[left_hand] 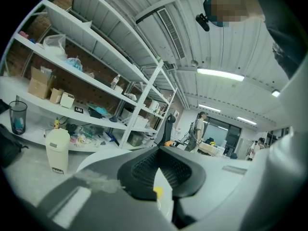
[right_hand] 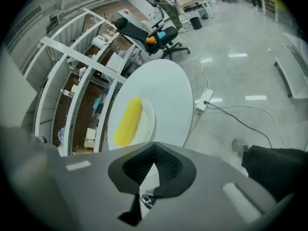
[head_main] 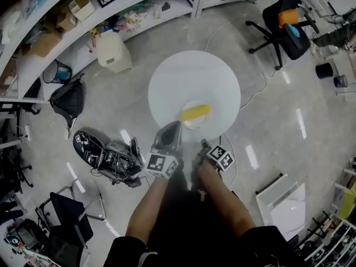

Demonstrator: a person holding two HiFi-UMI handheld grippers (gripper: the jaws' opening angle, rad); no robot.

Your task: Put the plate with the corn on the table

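Since the round white tabletop (head_main: 167, 79) already bears the plate (right_hand: 148, 114), the setting-down looks all but done, and the step in hand seems to be the letting go; the plate lies flat on the tabletop, close to its near edge, with no tilt that I can see; the left tongs (head_main: 176, 125) reach in low from the near side and meet the plate at its near-left rim; in the left gripper view their pads stand narrow, with a white strip and a speck of yellow between them, so I judge them closed on that rim, though the view is tight and the grip itself is not plain; the right tongs (right_hand: 154, 160) hang at the tabletop's near edge, apart from the plate, jaws together with nothing between them; the corn (right_hand: 127, 121), a single yellow cob, lies along the plate, inside its rim; the next move, as I judge it, falls to the left tongs: part the pads cleanly, then draw back level and straight, so that the rim is not dragged towards the edge nearby; the right tongs need only keep clear; a tug or a lift on release could slide the plate or roll the cob.
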